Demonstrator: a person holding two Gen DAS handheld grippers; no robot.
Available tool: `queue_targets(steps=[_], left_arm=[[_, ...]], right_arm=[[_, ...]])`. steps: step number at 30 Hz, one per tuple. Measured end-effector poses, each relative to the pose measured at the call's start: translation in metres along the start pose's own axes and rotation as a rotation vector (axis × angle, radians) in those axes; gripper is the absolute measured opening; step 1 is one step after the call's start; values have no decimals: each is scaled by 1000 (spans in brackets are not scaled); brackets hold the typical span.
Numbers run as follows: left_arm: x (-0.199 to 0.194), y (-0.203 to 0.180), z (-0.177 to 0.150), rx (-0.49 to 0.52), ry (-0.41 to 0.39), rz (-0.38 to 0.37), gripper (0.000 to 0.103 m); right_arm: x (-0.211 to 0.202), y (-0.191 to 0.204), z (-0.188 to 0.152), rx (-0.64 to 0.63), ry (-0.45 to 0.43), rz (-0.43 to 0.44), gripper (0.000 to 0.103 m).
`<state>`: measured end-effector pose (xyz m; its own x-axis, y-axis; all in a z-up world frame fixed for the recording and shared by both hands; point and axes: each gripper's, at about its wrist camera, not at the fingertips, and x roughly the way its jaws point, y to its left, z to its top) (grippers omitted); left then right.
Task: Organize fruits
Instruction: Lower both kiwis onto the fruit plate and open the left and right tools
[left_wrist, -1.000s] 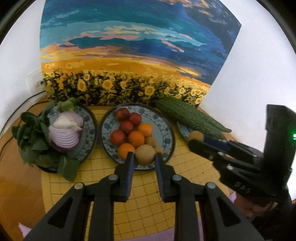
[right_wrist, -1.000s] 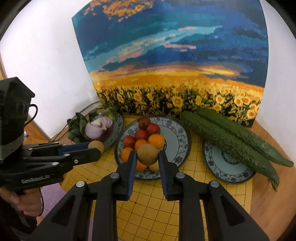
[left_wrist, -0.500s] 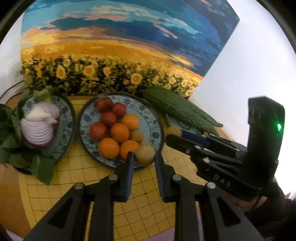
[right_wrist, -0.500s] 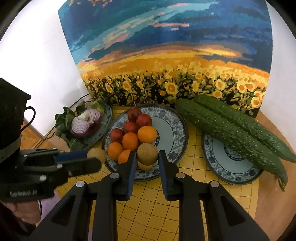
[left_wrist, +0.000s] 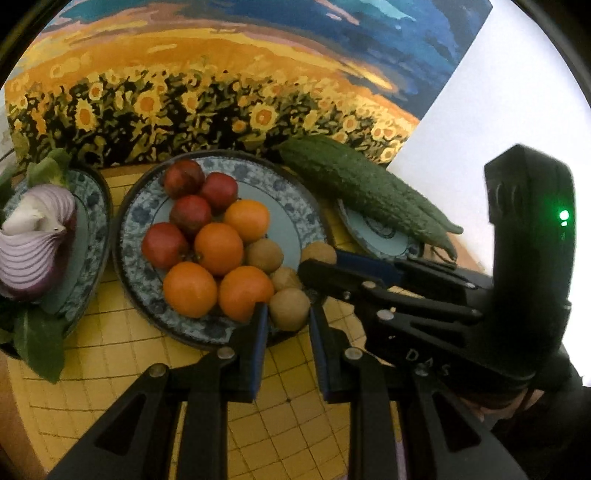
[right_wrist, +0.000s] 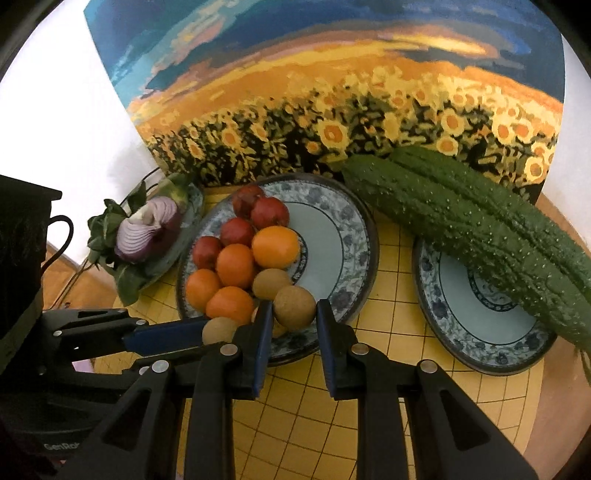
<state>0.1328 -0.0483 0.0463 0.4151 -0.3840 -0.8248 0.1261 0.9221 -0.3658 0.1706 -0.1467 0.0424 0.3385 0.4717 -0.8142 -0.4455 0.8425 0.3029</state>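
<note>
From my left wrist view, the onion plate (left_wrist: 96, 206) is cut off by the picture's left edge, and my right gripper (left_wrist: 317, 264) hides the near rim of the small plate (left_wrist: 373, 242) beside the fruit plate (left_wrist: 295, 206). In the right wrist view, the bitter gourds (right_wrist: 476, 225) cover the far side of that small plate and run out past the right edge. The brown fruit (right_wrist: 218, 329) left of the fruit plate is half hidden, so I cannot tell how my left gripper (right_wrist: 207, 334) holds it.

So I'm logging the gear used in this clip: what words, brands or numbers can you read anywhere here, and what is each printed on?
"DAS" on the body of the right gripper, seen from the left wrist view.
"GenRob", cut off by the frame edge, on the body of the left gripper, seen from the right wrist view.
No readable text on the plates, the fruit or the sunflower painting.
</note>
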Motion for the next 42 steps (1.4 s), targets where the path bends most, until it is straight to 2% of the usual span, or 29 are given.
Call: queue_targets(steps=[9,12,18,20,26,33,35,36,37,38,42], left_arm=[[5,-7,-4,7,-1,-9,23],[5,-1,-5,-20,-17,-41,24],[3,19,-10,-137,-81,-155,24],[2,19,-10,-143,-89,-160,25],[-2,8,-13,-76,-108,-94,25],[-2,-7,-13,24,-118,36,25],[-4,-7,-13,33,-133,101,36],[-5,-5,-12,33,-147,174,61],[-6,-1,-12,22,-159,230,72],[-7,3,-12,9,-165,247,71],[-6,32,-10,-119,-143,220,71]], right_arm=[[4,-14,5,31,7,29,25],[6,-15,6,19,8,18,25],[8,-14,6,1,5,8,25],[7,-14,5,-2,5,12,25],[5,-12,5,-10,4,8,25],[8,-11,6,-21,11,10,25],[8,-10,5,-27,12,9,25],[9,-10,5,-31,12,7,25],[9,-9,5,-35,13,6,25],[10,-9,5,-37,14,6,25],[11,-9,6,-46,17,4,25]])
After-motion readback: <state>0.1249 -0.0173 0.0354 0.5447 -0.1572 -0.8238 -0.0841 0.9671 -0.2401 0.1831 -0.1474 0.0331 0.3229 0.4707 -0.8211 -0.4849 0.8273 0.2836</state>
